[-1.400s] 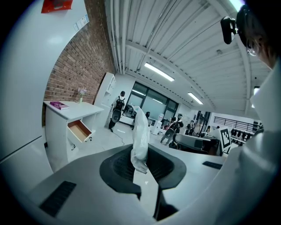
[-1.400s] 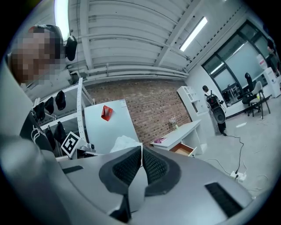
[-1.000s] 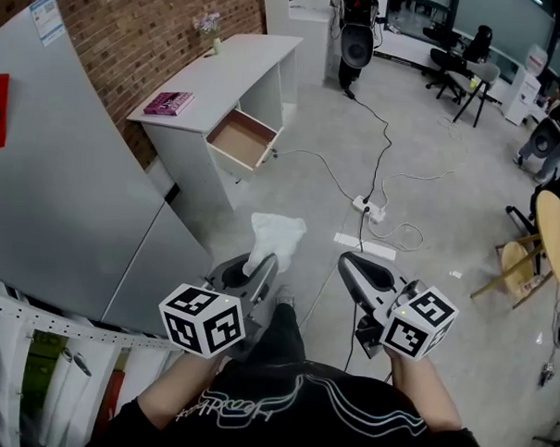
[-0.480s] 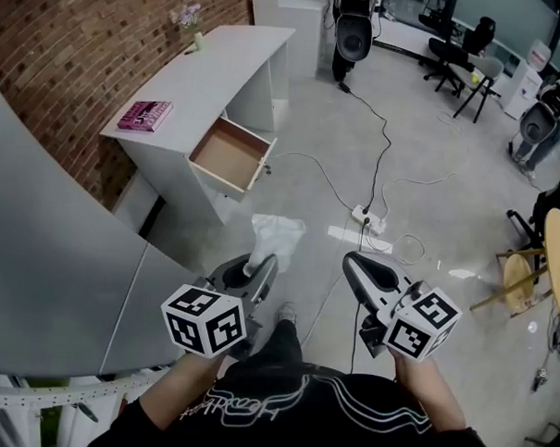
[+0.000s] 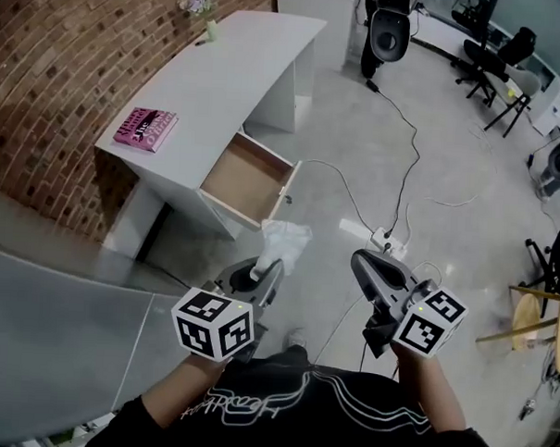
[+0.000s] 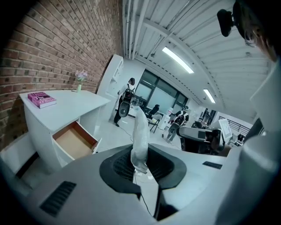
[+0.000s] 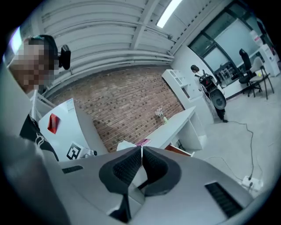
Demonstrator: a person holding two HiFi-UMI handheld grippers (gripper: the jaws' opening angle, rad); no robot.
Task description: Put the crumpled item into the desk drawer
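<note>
The crumpled white item [image 5: 285,243] sticks out ahead of my left gripper [image 5: 267,264], which is shut on its lower end; in the left gripper view the crumpled item [image 6: 140,127] rises from between the pads of the left gripper [image 6: 140,169]. The white desk [image 5: 222,76] stands against the brick wall, and its open drawer [image 5: 250,178] shows a bare wooden bottom just beyond the item. That drawer [image 6: 73,140] lies low and to the left in the left gripper view. My right gripper [image 5: 363,266] is shut with nothing in it, its right gripper [image 7: 141,149] jaws touching.
A pink book [image 5: 145,129] and a small vase of flowers [image 5: 204,9] sit on the desk. A power strip [image 5: 388,239] with cables lies on the floor to the right. A grey panel [image 5: 62,338] stands at lower left. Office chairs [image 5: 509,80] are far right.
The desk and its open drawer have come nearer and now lie just ahead of the held item. Both grippers keep the same pose, the left still gripping the item.
</note>
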